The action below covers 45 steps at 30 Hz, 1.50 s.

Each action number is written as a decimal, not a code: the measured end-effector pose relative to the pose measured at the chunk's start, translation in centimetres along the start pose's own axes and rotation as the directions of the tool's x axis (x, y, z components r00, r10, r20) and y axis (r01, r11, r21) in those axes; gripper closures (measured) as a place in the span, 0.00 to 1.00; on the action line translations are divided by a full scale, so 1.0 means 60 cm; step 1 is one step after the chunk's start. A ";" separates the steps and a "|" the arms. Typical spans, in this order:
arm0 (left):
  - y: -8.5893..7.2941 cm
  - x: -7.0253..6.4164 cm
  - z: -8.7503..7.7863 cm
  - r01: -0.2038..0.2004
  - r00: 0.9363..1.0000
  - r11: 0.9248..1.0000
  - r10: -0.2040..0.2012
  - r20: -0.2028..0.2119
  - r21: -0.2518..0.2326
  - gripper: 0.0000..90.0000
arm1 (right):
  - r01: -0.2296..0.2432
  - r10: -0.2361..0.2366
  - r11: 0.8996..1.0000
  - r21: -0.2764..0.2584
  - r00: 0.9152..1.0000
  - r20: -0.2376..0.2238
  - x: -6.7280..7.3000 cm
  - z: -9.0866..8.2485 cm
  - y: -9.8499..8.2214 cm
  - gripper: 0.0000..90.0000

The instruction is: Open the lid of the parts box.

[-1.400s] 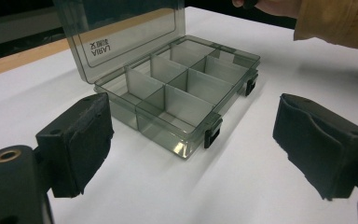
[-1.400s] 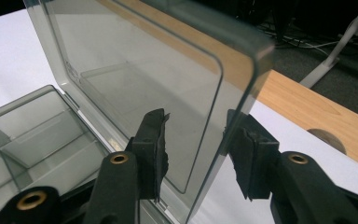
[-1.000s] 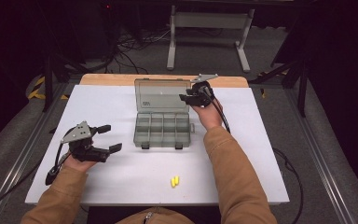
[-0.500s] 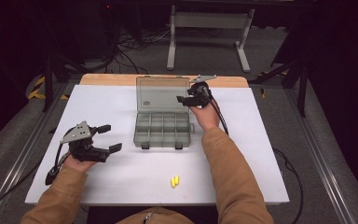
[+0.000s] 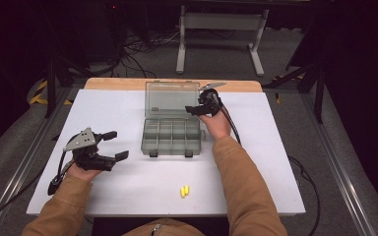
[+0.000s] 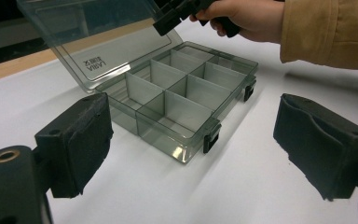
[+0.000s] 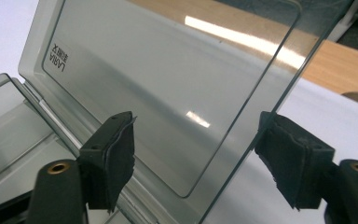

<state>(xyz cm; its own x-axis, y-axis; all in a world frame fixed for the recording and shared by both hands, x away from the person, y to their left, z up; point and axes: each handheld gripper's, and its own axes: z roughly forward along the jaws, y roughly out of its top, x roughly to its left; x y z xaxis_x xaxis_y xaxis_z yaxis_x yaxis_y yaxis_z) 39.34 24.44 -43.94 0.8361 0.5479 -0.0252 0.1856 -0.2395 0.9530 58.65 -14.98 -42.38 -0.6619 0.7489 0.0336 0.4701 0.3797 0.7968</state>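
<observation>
Beside lid (image 7: 168,93) edge, right tongs (image 7: 193,161) opening

Left gripper (image 5: 114,145) rests low at seven o'clock of the high view, jaws spread wide, pointing toward three o'clock. Right gripper (image 5: 191,109) is held raised at twelve o'clock, forearm extended, jaws parted, having just been opening, pads pressing nothing.

A dim lab: white-topped table (image 5: 128,103) amid floor cables (image 5: 138,46), a metal stand (image 5: 221,29) behind.
</observation>
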 end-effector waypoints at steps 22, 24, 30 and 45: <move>0.000 0.001 0.000 0.004 1.000 1.000 -0.004 0.002 0.001 0.13 | -0.073 0.078 0.993 0.092 0.995 -0.057 -0.011 0.021 -0.020 0.25; 0.000 0.001 0.000 0.008 1.000 1.000 -0.008 0.003 0.000 0.13 | -0.075 0.081 0.993 0.094 0.995 -0.057 -0.012 0.021 -0.020 0.25; -0.001 0.002 0.000 0.010 1.000 1.000 -0.010 0.004 -0.004 0.13 | -0.076 0.081 0.993 0.093 0.995 -0.050 -0.017 0.010 -0.019 0.25; -0.006 -0.003 -0.019 0.005 1.000 1.000 -0.005 -0.013 -0.011 0.11 | 0.050 -0.052 0.999 -0.018 0.992 -0.118 0.041 -0.097 -0.019 0.26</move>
<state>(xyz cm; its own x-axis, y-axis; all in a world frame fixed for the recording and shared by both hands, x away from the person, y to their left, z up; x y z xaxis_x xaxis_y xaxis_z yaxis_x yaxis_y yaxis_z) 38.55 25.35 -43.91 0.8284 0.5595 -0.0260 0.1842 -0.2282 0.9560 53.09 -16.71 -39.70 -0.7495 0.6590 0.0631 0.4260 0.4071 0.8080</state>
